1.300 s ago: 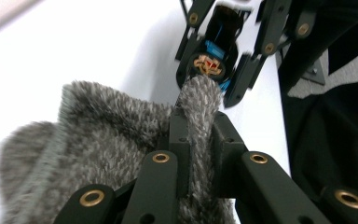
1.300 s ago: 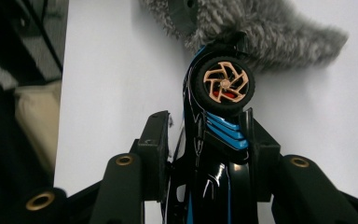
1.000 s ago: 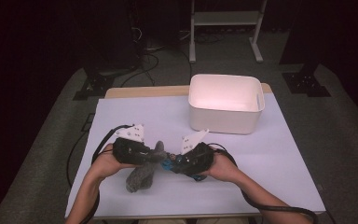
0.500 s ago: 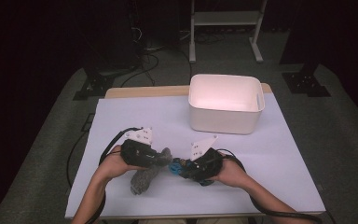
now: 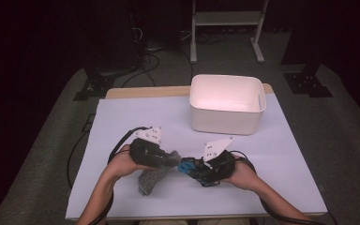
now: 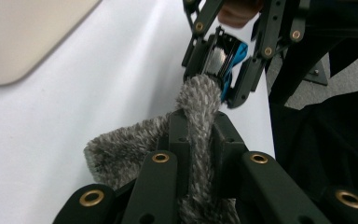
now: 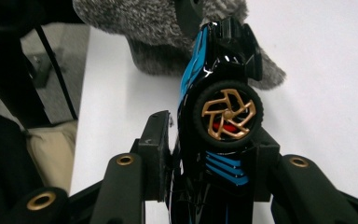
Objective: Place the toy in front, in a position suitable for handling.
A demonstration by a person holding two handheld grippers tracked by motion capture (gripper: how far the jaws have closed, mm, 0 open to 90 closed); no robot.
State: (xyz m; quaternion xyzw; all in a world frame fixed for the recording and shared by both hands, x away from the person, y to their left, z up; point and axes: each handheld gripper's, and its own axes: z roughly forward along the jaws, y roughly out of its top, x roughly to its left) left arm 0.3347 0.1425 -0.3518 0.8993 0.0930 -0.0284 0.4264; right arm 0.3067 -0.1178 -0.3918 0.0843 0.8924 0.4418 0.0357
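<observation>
Right, we've got the left gripper (image 5: 171,160) pinched tight on a grey fuzzy sock (image 6: 193,109) and the right gripper (image 5: 193,167) clamped on a blue-black toy car (image 7: 214,140), both near the table's (image 5: 122,117) front edge, nose touching the fabric. Sock's soft, light, floppy, so grip a bunched fold. Car's rigid w/ glossy, prob. slippery sides; hold across the body, not the wheels.

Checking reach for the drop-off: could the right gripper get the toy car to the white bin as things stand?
Probably yes. The right gripper is shut on the blue toy car, and bare table lies between it and the white bin, whose top is open. The grey fuzzy cloth touches the car's nose.
</observation>
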